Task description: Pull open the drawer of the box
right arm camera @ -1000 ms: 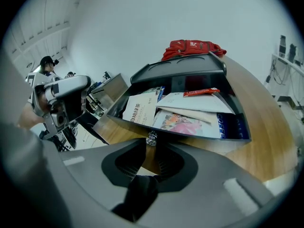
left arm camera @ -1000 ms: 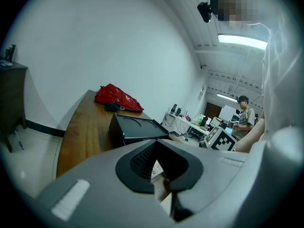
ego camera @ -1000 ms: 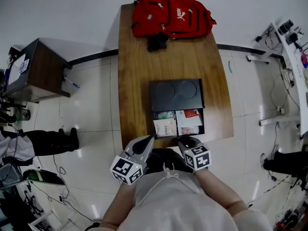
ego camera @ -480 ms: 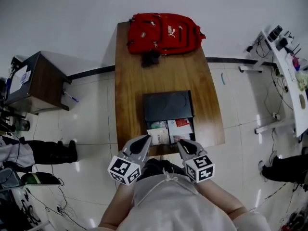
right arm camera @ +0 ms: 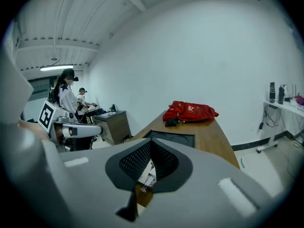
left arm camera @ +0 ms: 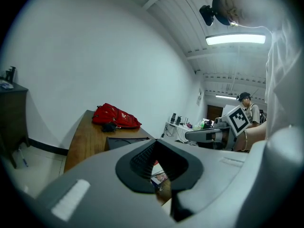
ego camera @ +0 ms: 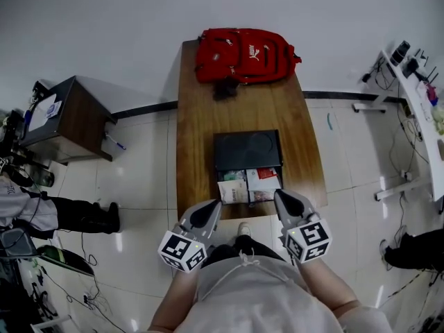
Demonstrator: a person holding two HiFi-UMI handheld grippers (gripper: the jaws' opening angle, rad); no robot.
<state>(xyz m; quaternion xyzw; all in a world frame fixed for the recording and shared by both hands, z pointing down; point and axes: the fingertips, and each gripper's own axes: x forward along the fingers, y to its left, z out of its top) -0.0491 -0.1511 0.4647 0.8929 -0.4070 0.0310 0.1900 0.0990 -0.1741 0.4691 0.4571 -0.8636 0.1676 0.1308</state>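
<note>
A black box (ego camera: 247,150) sits on the wooden table (ego camera: 201,130) with its drawer (ego camera: 250,184) pulled out toward me, showing packets and cards inside. In the head view both grippers hang off the table's near edge, close to my body. The left gripper (ego camera: 206,212) is shut and empty, left of the drawer front. The right gripper (ego camera: 286,201) is also shut on nothing, just right of the drawer's front corner. In the left gripper view the box (left arm camera: 124,141) lies beyond the closed left gripper (left arm camera: 161,197). In the right gripper view the box (right arm camera: 172,138) lies past the closed right gripper (right arm camera: 136,190).
A red backpack (ego camera: 246,54) lies at the table's far end. A dark side cabinet (ego camera: 59,120) stands to the left, and a person's legs (ego camera: 76,214) are on the floor near it. A white desk (ego camera: 423,109) with cables is at the right.
The right gripper has drawn back from the drawer front and shifted right, its jaws now together. The left gripper stays by my body. The drawer stays pulled out.
</note>
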